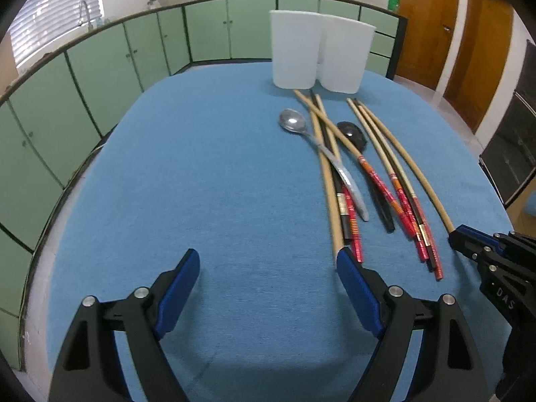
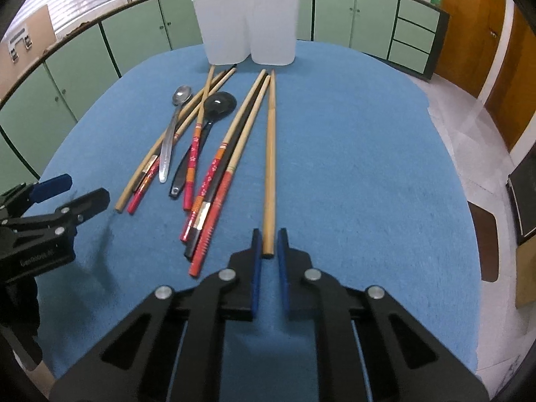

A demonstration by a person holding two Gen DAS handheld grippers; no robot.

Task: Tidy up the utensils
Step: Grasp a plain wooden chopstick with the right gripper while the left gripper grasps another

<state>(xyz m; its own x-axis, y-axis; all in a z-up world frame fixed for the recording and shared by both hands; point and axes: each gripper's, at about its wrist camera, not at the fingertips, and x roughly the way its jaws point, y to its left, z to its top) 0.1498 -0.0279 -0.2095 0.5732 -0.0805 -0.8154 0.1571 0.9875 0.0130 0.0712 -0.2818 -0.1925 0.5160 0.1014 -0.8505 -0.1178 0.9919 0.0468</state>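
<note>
Two white bins [image 2: 248, 25] stand touching at the far side of the blue surface [image 2: 351, 154], and everything else is placed by them. Just before the bins lies a loose heap of chopsticks [image 2: 214, 167], a steel spoon [image 2: 169, 140] and a black spoon [image 2: 207, 117], crossing one another. One plain chopstick [image 2: 270, 167] lies apart at the heap's right, pointing toward the bins, likely chosen because nothing overlaps it. The right tongs [image 2: 268, 244] are narrow around its near end; whether they grip it yet I cannot tell. The left tongs [image 1: 268, 268] are wide and hold nothing, low over bare cloth left of the heap, probably waiting clear.
</note>
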